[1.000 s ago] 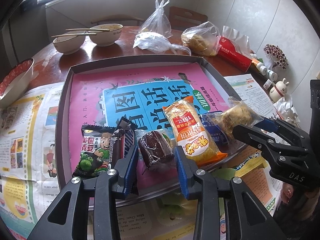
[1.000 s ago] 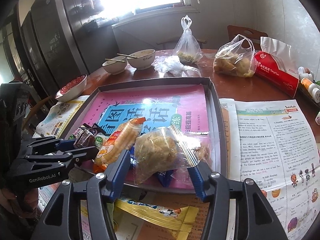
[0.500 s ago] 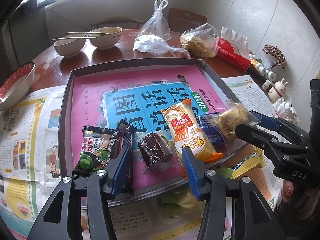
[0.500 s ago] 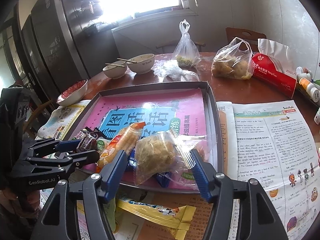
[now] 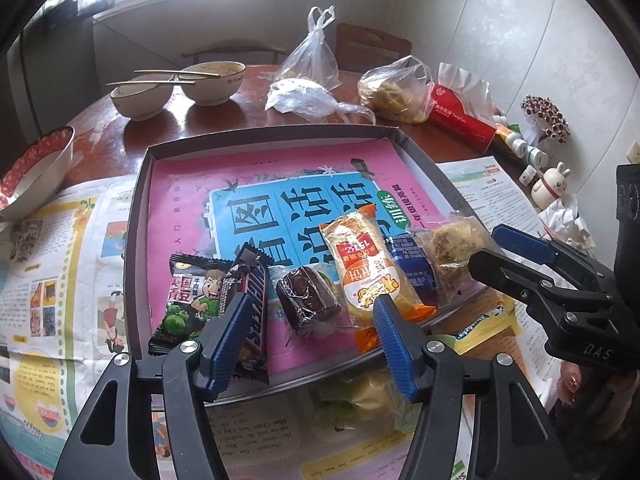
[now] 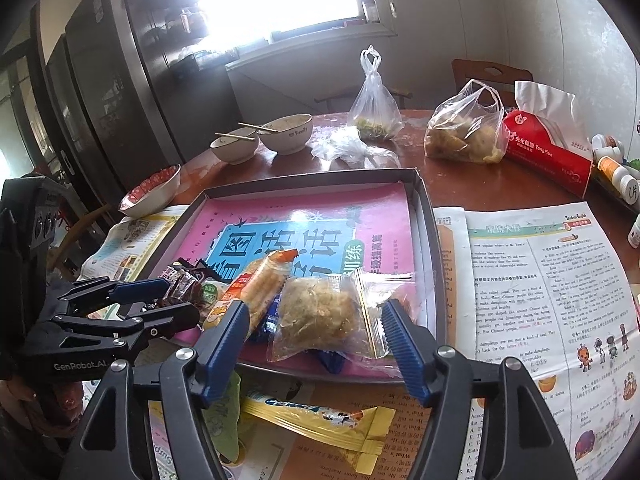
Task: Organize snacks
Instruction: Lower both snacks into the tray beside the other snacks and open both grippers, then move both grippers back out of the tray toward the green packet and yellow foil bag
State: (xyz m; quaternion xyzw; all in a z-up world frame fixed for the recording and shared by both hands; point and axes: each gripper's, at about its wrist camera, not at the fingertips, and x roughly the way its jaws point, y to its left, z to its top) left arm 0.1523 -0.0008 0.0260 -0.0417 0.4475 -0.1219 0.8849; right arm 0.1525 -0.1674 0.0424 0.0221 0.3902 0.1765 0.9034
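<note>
Left hand-held gripper (image 5: pixel 308 336) jaws just opening, wide, brown cake (image 5: pixel 307 299) lying free between. Right hand-held gripper (image 6: pixel 312 332) likewise, astride clear-bagged pastry (image 6: pixel 320 312).

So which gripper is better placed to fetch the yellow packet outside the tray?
Right, probably. The yellow packet lies just below the open right gripper, near the tray. The left gripper sees only its edge.

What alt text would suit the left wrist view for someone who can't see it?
The open left gripper, its jaws just widened, frames a wrapped brown cake in a grey tray holding a row of snack packets. The right gripper reaches in beside it, and bowls stand behind.
</note>
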